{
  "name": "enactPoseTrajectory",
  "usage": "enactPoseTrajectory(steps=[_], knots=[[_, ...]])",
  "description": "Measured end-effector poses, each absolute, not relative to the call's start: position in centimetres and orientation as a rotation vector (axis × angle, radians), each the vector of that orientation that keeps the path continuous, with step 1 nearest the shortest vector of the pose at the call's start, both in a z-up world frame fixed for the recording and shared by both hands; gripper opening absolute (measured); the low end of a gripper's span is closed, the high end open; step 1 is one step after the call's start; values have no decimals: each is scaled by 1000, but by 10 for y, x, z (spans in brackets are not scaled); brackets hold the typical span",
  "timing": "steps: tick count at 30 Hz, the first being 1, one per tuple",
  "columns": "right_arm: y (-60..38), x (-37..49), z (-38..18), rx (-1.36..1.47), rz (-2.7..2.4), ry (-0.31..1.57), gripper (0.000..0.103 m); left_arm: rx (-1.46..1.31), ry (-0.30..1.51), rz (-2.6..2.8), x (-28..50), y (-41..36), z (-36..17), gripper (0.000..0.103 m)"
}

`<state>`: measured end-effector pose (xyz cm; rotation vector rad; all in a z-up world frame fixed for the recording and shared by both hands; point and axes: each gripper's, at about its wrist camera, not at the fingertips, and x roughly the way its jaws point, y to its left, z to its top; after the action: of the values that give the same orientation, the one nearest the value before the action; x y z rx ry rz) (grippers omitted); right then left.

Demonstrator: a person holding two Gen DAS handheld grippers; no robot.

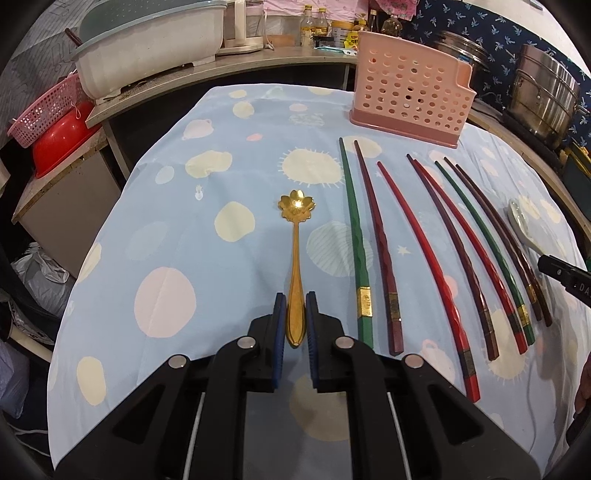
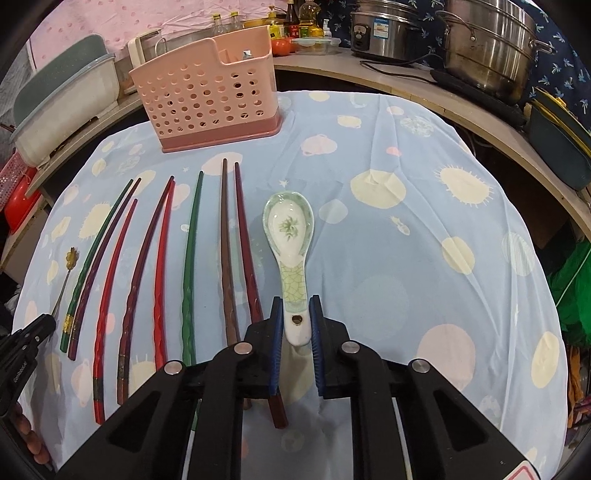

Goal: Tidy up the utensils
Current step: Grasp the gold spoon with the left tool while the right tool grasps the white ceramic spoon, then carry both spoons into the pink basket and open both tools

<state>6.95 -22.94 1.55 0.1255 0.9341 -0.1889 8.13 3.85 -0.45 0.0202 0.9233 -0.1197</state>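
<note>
A gold flower-bowl spoon (image 1: 294,258) lies on the blue spotted cloth (image 1: 184,240); my left gripper (image 1: 295,301) is shut on its handle end. A white and green ceramic spoon (image 2: 290,240) lies right of the chopsticks; my right gripper (image 2: 295,306) is shut on its handle end. Several red, green and dark chopsticks (image 1: 406,240) lie side by side between the two spoons, also in the right wrist view (image 2: 166,266). A pink perforated utensil holder (image 1: 410,92) stands at the far edge of the cloth, also in the right wrist view (image 2: 210,88).
A white dish rack (image 1: 147,40) and red basin (image 1: 62,140) sit at left. Steel pots (image 2: 487,44) and a rice cooker (image 2: 384,29) stand on the curved counter at right. Bottles (image 2: 295,22) line the back.
</note>
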Motion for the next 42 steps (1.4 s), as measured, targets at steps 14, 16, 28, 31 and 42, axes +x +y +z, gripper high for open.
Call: enactPoseTrajectory(steps=[14,16,28,31,42], knots=[[-227,40,55,153,-157,847,12,-2,892,-174,67,31,30,10],[-225,36,64,146,-147,832,12,-2,879,-184,65,29,40,10],[-219,19,90,149,-127,779,12,-8,823,-207,58,31,78,1],[-218,13,89,162,-123,779,12,-28,829,-199,56,39,73,1],[-213,-3,80,197,-111,790,12,-83,849,-186,46,57,61,2]])
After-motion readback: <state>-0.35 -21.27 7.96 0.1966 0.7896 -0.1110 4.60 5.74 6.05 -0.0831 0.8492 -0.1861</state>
